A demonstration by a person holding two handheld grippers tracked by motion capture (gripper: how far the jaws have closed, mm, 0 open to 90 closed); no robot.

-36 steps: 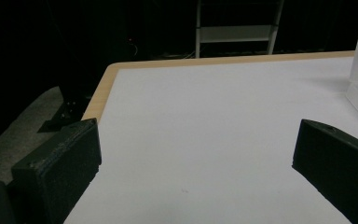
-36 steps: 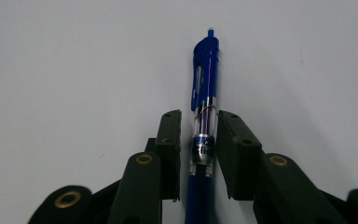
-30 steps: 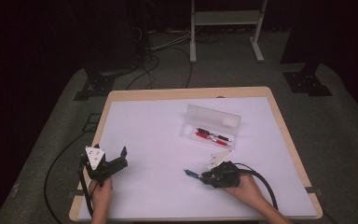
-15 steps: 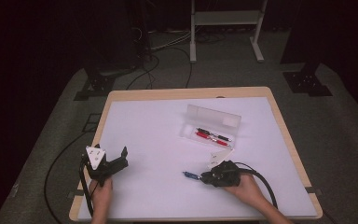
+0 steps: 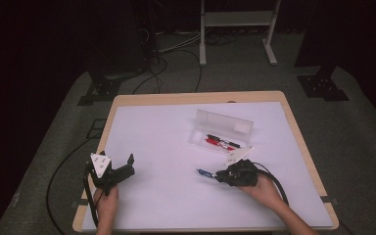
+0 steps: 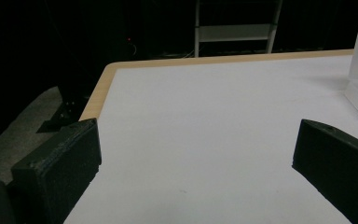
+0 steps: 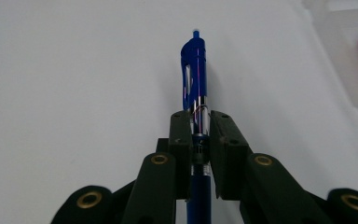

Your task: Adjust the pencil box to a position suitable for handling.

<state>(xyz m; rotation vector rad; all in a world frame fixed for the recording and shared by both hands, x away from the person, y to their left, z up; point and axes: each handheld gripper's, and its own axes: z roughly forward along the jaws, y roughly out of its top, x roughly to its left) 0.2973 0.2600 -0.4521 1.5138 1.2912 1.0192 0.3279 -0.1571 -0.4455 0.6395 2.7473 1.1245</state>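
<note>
Right claw [image 7: 199, 128] level, clamped on blue pen [image 7: 195, 70], pointing left

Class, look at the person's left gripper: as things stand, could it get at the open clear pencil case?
Probably yes. The left gripper is open and holds nothing, and bare white table lies between it and the pencil case. The right gripper, shut on the blue pen, sits off to the side.

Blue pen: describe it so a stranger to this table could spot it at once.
On the white table, look to the near right, in front of the clear pen case. There the right gripper has its jaws shut on the blue pen, clip end sticking out. The pens lying in the case are red.
</note>
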